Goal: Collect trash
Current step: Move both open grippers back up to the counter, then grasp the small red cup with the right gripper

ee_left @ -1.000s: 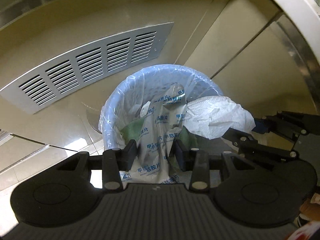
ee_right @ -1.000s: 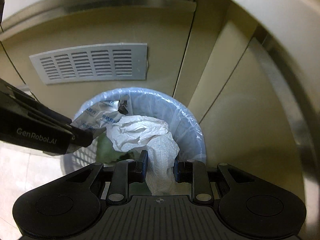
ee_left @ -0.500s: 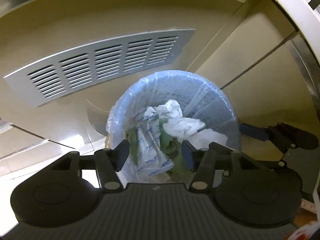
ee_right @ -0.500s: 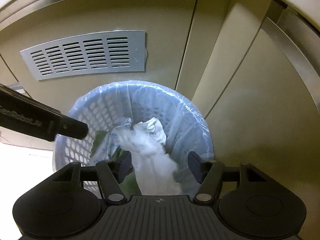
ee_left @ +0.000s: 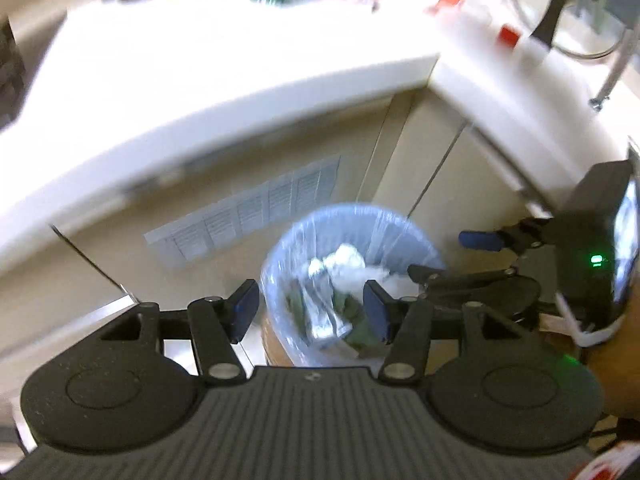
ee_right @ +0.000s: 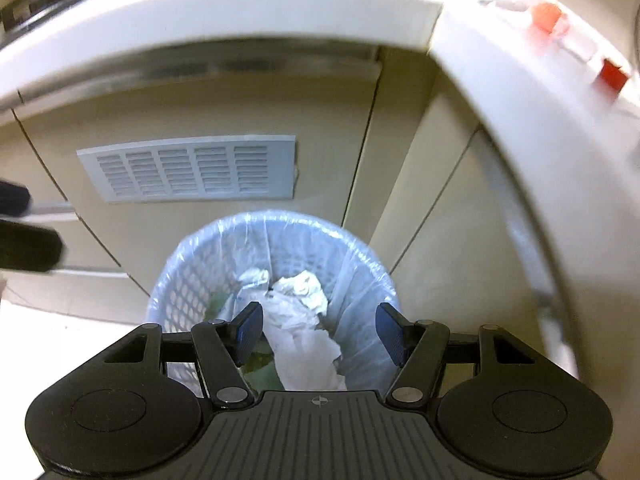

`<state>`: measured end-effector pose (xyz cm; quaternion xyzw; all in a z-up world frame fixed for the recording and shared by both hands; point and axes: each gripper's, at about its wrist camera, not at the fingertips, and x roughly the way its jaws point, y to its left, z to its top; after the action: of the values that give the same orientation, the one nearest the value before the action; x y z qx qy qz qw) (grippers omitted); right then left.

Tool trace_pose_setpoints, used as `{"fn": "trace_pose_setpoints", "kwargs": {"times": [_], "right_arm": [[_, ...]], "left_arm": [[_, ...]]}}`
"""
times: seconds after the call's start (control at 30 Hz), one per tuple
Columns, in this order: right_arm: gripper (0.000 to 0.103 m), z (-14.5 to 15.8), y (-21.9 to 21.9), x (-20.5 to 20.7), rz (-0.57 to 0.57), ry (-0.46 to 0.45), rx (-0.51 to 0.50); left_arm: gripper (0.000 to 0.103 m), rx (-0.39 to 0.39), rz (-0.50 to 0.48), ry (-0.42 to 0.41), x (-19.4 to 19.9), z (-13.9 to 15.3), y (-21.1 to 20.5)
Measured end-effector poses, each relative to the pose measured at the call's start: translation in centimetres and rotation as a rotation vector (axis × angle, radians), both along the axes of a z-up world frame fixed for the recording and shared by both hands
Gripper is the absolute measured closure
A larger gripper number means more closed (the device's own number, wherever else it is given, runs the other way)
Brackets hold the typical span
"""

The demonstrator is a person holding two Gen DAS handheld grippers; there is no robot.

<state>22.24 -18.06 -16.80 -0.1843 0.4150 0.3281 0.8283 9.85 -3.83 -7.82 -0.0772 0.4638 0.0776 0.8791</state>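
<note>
I'm hovering both grippers, left [ee_left: 306,310] and right [ee_right: 318,334], over the bin [ee_right: 362,264], jaws apart and empty, having just opened. The tissue [ee_right: 298,320] and wrapper [ee_left: 324,314] are lying inside it: light, soft, crumpling; I'd pinch a raised fold.

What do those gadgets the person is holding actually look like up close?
Each hand-held gripper is matte black plastic with a ribbed top plate, two round discs at the sides and silver rivets on the linkage bars. The left hand-held gripper and right hand-held gripper both end in two flat blue-padded fingers. A small green light glows on the right one.
</note>
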Motion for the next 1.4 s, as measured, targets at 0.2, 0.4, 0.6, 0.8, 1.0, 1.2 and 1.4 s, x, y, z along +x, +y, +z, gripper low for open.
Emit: {"fn": "trace_pose_setpoints", "kwargs": {"times": [0.2,0.4,0.6,0.8,1.0,1.2,1.4], "right_arm": [[0.040,4.0,-0.5,-0.8,-0.048,-0.058,0.064],[0.040,9.2,-1.1,-2.1,-0.077,-0.134,0.191],[0.040,14.3,-3.6,-2.1,-0.196,-0.209,0.304],[0.031,16.5,-6.5,2.9,-0.296,-0.253,0.324],[0.030,17.1,-9.6,10.5,-0.345,-0.261,0.304],[0.030,16.0,-11.5,16.4,-0.357,-0.253,0.299],[0.030,14.2,-11.8,21.3,-0.330,-0.217,0.278]], "left_arm": [[0.045,0.056,-0.062,-0.112,-1.7,4.6,-1.0],[0.044,0.075,-0.054,-0.203,-1.2,7.1,0.9],[0.042,0.033,-0.008,-0.245,0.2,8.2,3.3],[0.040,0.027,0.026,-0.267,2.7,8.6,3.4],[0.035,0.042,0.080,-0.291,6.2,9.6,3.1],[0.034,0.072,0.133,-0.291,9.8,10.1,2.9],[0.032,0.078,0.191,-0.271,13.1,10.0,2.7]]}}
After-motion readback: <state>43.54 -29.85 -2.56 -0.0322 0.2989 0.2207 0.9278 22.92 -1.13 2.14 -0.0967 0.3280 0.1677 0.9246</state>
